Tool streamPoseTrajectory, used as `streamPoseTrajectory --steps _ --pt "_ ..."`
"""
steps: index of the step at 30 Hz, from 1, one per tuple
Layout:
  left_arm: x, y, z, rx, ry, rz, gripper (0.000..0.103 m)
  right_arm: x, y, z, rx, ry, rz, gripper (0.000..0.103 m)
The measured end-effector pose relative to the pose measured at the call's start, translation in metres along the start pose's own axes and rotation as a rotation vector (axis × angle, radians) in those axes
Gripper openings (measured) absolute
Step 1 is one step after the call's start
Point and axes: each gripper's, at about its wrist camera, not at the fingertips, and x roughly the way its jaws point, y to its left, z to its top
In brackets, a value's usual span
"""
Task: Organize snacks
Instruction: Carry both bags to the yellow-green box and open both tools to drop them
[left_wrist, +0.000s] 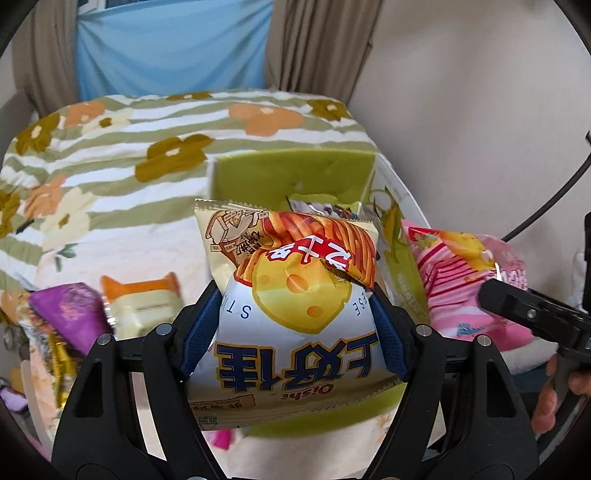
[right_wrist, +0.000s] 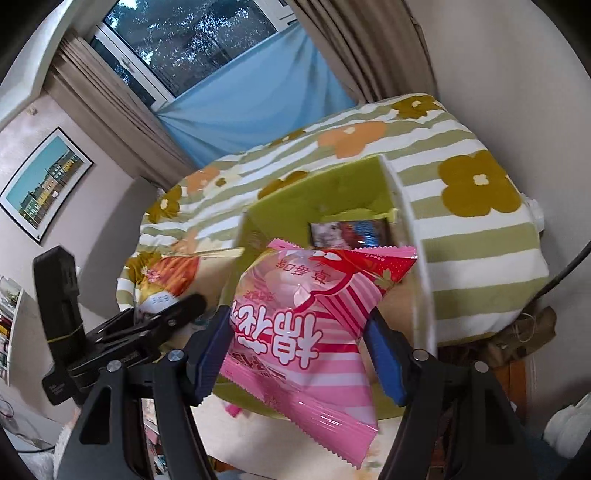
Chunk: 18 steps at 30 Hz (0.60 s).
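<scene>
Item one, my left tongs (left_wrist: 295, 321): blue pads pressed into both flanks of a cheese-stick snack bag (left_wrist: 291, 295), held upside down at its middle, with the top seal jutting forward past the tips. I judge it light, air-puffed and crinkly, its contents brittle; the film looks slick, so a grip across the belly suits it better than the seal. To the left of these tongs, loose on the flowered bed (left_wrist: 110, 147): a purple packet (left_wrist: 70, 314) and an orange-and-cream packet (left_wrist: 144, 306). Ahead, between the two tongs: a green box (left_wrist: 295, 173), open, with a packet already lying inside. Item two, my right tongs (right_wrist: 299, 339): partly closed on a pink striped marshmallow bag (right_wrist: 306, 314), pinched at its waist, the tail hanging below. I judge it soft, squashy and very light, tolerant of squeezing. Both bags hover just short of the box.
</scene>
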Motion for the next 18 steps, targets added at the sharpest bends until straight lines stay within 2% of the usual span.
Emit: streamPoseTrajectory --steps 2,4,10,18 --pt "0.011 -0.008 -0.002 0.016 0.017 0.02 0.095 0.002 -0.012 0.001 0.007 0.013 0.004 0.066" --pt "0.013 -0.01 -0.006 0.023 0.011 0.036 0.102 0.002 -0.019 0.002 0.008 0.023 0.007 0.066" --pt "0.009 0.01 -0.019 -0.039 0.031 0.054 0.102 0.009 -0.02 0.001 -0.06 0.037 -0.019 0.066" --pt "-0.004 0.039 -0.03 -0.132 0.014 0.073 0.102 0.036 0.006 0.005 -0.215 0.044 -0.026 0.067"
